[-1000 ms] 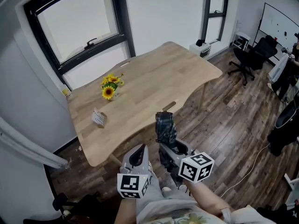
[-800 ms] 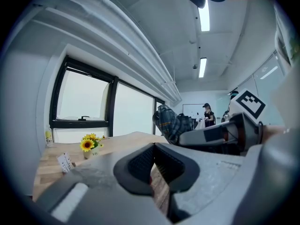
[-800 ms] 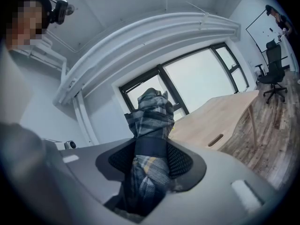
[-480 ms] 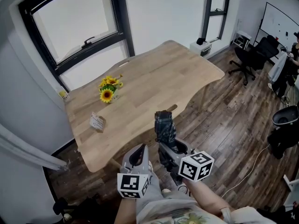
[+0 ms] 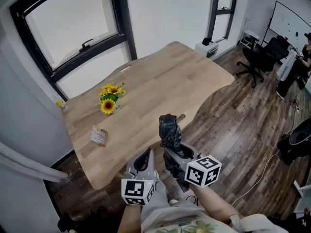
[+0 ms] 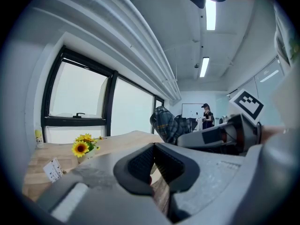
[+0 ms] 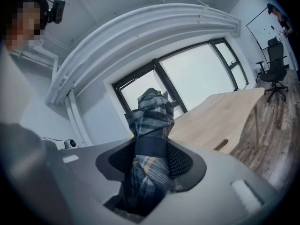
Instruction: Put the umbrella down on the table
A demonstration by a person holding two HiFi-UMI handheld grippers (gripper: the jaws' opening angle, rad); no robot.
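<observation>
Wooden table (image 5: 146,91) ahead; right gripper (image 5: 173,152) clamps folded umbrella (image 5: 169,129), long axis along jaws, pointing toward table; left gripper (image 5: 144,160) closed, empty

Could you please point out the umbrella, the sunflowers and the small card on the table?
umbrella (image 5: 169,128), head view, on the folded plaid canopy.
sunflowers (image 5: 108,106), head view, on the largest bloom.
card (image 5: 98,136), head view, on its printed face.

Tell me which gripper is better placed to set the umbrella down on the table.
Right. The right gripper is clamped on the folded plaid umbrella, facing the table's near edge. The left gripper is shut and empty beside it.
</observation>
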